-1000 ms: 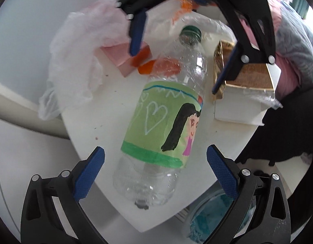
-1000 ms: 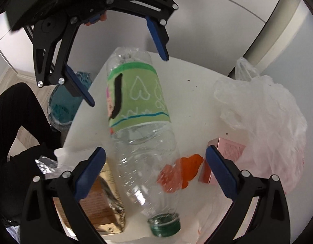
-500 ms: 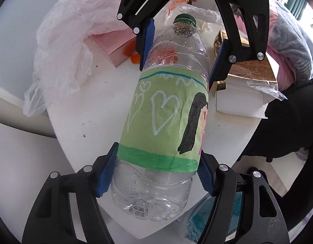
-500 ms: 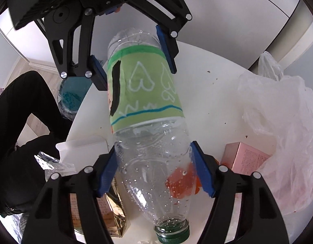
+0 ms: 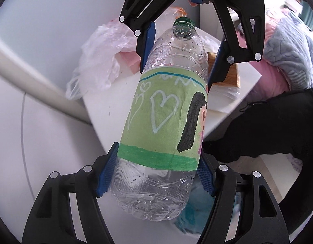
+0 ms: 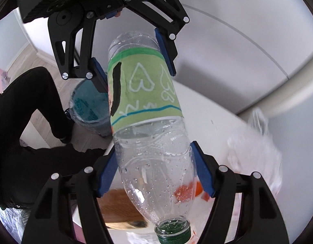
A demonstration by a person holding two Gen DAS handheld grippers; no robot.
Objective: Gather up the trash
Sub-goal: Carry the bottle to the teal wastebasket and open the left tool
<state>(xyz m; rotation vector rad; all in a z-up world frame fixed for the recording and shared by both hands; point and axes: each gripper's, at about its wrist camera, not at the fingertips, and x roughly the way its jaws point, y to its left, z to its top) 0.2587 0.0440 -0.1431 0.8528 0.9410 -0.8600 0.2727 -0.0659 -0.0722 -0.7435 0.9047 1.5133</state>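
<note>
Two hand-held grippers clamped one plastic bottle [image 5: 166, 109] above the white table [image 5: 107, 109]: your left hand-held gripper [image 5: 154, 174] pinched its base end, your right hand-held gripper [image 6: 154, 170] its neck end near the green cap [image 6: 173, 233]. A crumpled plastic bag [image 5: 103, 52] lay on the table beyond.

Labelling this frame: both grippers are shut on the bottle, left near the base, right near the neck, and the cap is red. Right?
Not quite: the cap is green, as the right wrist view shows. The rest stands: the left gripper is shut on the bottle near its base, the right gripper near its neck.
</note>
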